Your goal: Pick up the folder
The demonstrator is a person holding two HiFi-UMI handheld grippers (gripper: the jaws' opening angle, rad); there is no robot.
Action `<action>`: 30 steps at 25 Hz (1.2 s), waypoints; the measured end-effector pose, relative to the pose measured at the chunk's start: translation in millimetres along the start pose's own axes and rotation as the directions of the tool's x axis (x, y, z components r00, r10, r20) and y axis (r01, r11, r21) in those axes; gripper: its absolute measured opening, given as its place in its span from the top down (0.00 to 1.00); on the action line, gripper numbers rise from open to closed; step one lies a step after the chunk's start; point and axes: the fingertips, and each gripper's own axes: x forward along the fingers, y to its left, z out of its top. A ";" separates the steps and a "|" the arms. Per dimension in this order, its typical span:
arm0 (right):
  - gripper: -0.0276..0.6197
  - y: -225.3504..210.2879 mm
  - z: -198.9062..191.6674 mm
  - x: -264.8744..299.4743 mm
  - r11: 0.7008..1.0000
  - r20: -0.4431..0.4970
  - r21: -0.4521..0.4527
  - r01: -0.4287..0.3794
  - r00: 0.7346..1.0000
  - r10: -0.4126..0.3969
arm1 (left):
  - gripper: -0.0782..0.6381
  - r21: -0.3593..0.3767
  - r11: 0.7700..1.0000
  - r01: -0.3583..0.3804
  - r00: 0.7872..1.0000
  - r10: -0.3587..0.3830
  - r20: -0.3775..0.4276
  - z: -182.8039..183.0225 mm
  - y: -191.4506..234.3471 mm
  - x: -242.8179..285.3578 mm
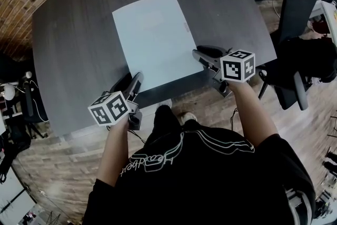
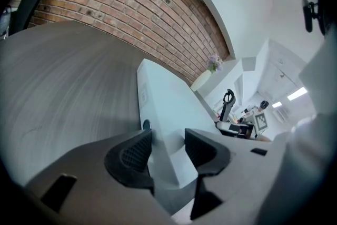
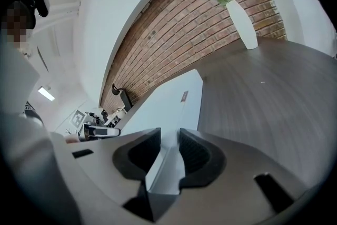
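A pale blue folder lies flat on the dark grey table, its near edge close to the table's front edge. My left gripper is at the folder's near left corner. In the left gripper view the folder runs between the two pads, and this gripper is shut on its thick edge. My right gripper is at the near right corner. In the right gripper view the folder's edge fills the narrow gap between the pads, so this gripper is shut on it.
A white vase with purple flowers stands at the far end of the table, next to a brick wall. A black office chair is to the right of the table. The person stands against the table's front edge.
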 end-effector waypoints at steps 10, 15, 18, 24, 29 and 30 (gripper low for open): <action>0.82 7.3 -16.0 -12.0 1.000 -0.007 -0.001 -0.021 1.000 0.021 | 0.62 -0.016 1.000 -0.020 1.000 0.020 0.000 -19.3 -6.7 -11.3; 0.82 10.5 -26.0 -19.2 1.000 -0.006 0.002 -0.031 0.999 0.031 | 0.62 -0.024 0.999 -0.025 1.000 0.025 0.007 -32.1 -10.6 -16.9; 0.82 12.8 -32.1 -25.0 0.999 -0.010 -0.002 -0.032 0.999 0.032 | 0.62 -0.024 0.999 -0.029 1.000 0.029 0.011 -39.0 -14.1 -20.6; 0.82 17.4 -43.7 -33.3 0.999 -0.014 0.004 -0.040 0.999 0.040 | 0.62 -0.034 0.999 -0.034 0.999 0.035 0.022 -50.8 -17.7 -27.3; 0.82 19.2 -52.3 -40.1 0.999 -0.022 0.002 -0.044 0.999 0.044 | 0.62 -0.043 0.998 -0.044 0.999 0.045 0.026 -60.5 -21.7 -31.3; 0.82 19.5 -53.4 -41.5 0.999 -0.022 0.003 -0.046 0.999 0.046 | 0.62 -0.045 0.998 -0.046 0.998 0.047 0.028 -62.2 -22.7 -32.1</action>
